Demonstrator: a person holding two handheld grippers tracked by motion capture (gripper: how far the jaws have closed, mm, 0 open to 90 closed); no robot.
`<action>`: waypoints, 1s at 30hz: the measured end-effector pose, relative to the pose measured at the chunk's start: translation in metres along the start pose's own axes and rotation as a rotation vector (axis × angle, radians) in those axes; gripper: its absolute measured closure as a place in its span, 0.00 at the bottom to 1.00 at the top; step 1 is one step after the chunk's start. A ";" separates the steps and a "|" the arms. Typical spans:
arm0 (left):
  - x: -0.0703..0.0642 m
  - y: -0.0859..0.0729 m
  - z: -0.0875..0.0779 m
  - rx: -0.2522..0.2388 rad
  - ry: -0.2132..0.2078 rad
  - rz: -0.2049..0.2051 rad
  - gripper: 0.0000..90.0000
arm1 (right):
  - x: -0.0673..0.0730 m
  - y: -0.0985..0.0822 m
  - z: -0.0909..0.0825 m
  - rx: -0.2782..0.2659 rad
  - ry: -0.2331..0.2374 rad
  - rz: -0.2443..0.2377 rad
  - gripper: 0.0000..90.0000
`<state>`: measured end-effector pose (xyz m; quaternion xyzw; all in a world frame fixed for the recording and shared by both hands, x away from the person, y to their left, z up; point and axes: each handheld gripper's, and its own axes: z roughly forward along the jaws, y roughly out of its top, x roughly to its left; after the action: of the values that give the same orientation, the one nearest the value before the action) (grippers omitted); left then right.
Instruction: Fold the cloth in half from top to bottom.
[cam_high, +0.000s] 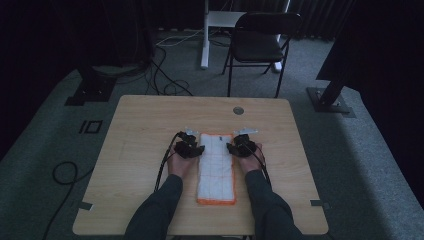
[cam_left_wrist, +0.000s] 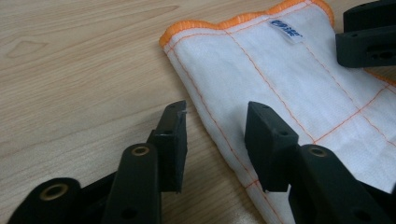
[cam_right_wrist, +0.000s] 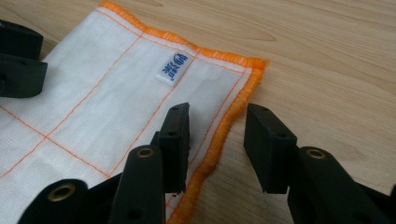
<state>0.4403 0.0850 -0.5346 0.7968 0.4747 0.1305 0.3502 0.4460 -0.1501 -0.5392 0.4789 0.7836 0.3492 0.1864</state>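
Both grippers' fingers (cam_left_wrist: 173, 140) straddle the folded cloth's (cam_high: 216, 167) edges.

White cloth (cam_high: 216, 167), orange edging and grid stitching, on pale wood-grain table (cam_high: 140, 150)

The cloth (cam_left_wrist: 289, 88) runs off the left gripper view's right edge, and its label (cam_left_wrist: 285, 30) print is too small to read.
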 end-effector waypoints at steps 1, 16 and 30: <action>0.000 0.000 0.000 0.001 -0.001 -0.003 0.68 | 0.000 0.000 0.000 0.001 0.004 0.002 0.70; -0.001 0.006 0.007 -0.003 -0.029 -0.028 0.70 | 0.002 0.003 0.004 0.010 0.039 0.013 0.74; -0.001 0.010 0.007 0.014 -0.053 -0.034 0.96 | 0.006 0.003 0.005 -0.011 0.067 0.001 0.95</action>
<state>0.4501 0.0778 -0.5333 0.7942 0.4798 0.1000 0.3591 0.4482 -0.1420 -0.5407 0.4662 0.7872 0.3696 0.1624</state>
